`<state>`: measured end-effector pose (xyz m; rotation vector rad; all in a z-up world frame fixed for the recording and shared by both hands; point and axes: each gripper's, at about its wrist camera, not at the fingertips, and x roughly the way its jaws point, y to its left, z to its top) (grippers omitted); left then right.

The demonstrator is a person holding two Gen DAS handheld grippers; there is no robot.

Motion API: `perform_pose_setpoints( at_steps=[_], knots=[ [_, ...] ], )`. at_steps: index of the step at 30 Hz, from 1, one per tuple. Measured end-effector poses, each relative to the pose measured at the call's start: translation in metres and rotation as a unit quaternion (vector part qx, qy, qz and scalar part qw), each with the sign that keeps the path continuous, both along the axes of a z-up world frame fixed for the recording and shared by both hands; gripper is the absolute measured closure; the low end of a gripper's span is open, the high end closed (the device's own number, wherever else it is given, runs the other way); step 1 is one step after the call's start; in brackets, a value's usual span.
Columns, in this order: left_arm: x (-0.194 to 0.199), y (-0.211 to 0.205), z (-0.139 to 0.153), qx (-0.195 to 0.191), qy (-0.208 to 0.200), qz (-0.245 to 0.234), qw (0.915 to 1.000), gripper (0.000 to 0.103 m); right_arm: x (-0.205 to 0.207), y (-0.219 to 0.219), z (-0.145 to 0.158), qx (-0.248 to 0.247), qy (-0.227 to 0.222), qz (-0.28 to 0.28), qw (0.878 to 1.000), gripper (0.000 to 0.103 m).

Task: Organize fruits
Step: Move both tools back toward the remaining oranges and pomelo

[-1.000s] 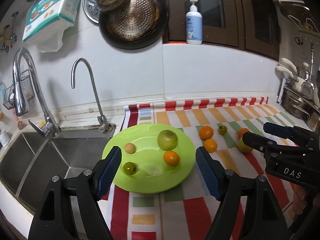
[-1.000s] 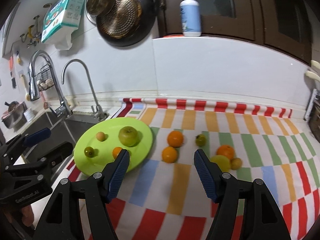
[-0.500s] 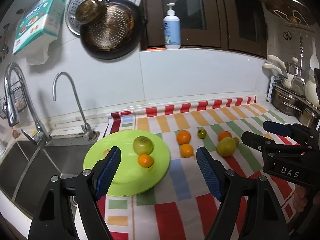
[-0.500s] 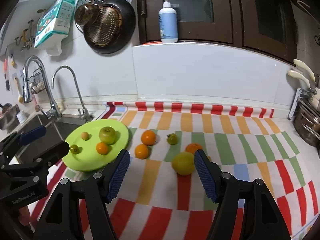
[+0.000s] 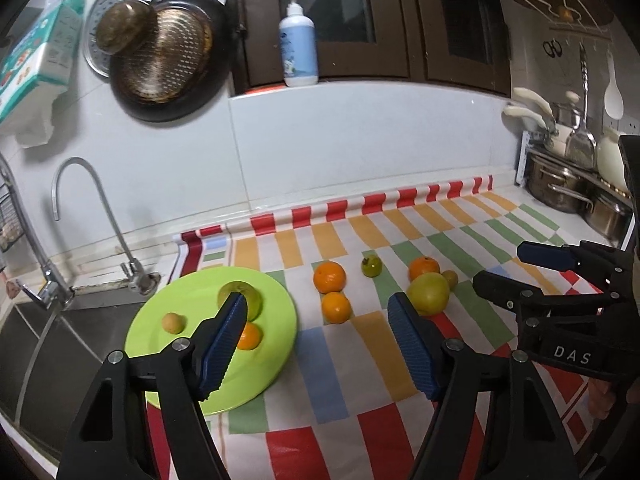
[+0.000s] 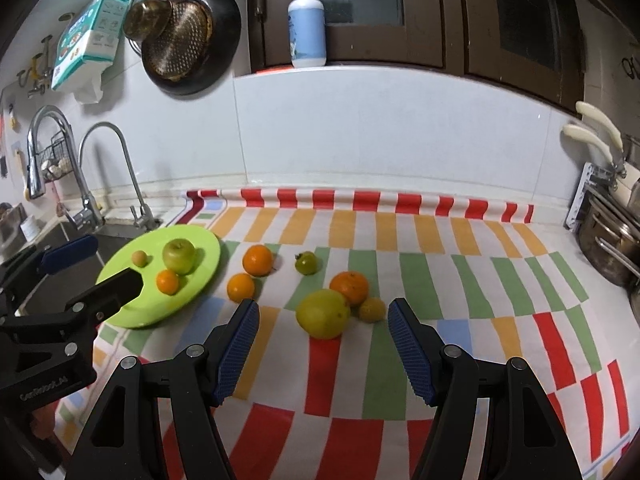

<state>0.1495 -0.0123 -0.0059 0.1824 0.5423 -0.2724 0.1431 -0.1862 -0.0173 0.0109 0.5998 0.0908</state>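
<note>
From the left wrist view, the left gripper (image 5: 316,340) hangs released, its ribbed blue pads spread wide and holding nothing. Between and beyond its jaws lie two oranges (image 5: 329,277) on the striped cloth (image 5: 320,368), one behind the other. To the left sits the lime-green plate (image 5: 276,344), smooth and glossy, flat with a shallow rim, bearing a green apple (image 5: 252,300), a small orange (image 5: 249,337) and a small tan fruit (image 5: 173,323). To the right, just beyond the right-hand pad, is a large yellow-green fruit (image 5: 428,294), round and matte, with another orange (image 5: 424,269) behind it. The right gripper (image 5: 516,270) reaches in from the far right edge, also spread apart and empty.

From the right wrist view, the right gripper (image 6: 323,344) is released, and the large yellow-green fruit (image 6: 323,313) lies straight ahead, centred between the jaws and just beyond the pad tips. It is nearly spherical, so no long axis matters for the grasp. An orange (image 6: 349,287) touches it at the far right, and a small yellowish fruit (image 6: 372,309) sits just beside it on the right. A small dark-green fruit (image 6: 307,263) lies farther back. The plate (image 6: 208,264) is well to the left, near the sink (image 6: 60,280). By my judgement the right gripper is the nearer one to this cluster, and the neighbours crowding the fruit's far right may roll when it is taken.
</note>
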Motion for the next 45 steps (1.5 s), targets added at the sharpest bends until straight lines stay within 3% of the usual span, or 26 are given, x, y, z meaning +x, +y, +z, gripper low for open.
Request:
perform_pose_setpoints(
  at_steps=[15, 27, 38, 45],
  knots=[
    [0.045, -0.012, -0.038, 0.012, 0.055, -0.031, 0.9980, 0.046, 0.034, -0.003, -0.039, 0.018, 0.044, 0.001, 0.999, 0.036],
    [0.080, -0.022, -0.066, 0.032, 0.081, -0.048, 0.9951, 0.050, 0.061, -0.006, -0.061, 0.025, 0.078, 0.010, 0.997, 0.036],
    [0.106, -0.032, -0.085, 0.035, 0.108, -0.060, 0.9917, 0.055, 0.081, -0.007, -0.074, 0.034, 0.099, 0.023, 0.994, 0.043],
    [0.118, -0.036, -0.096, 0.036, 0.136, -0.058, 0.9884, 0.066, 0.086, -0.006, -0.080, 0.043, 0.111, 0.028, 0.993, 0.047]
  ],
)
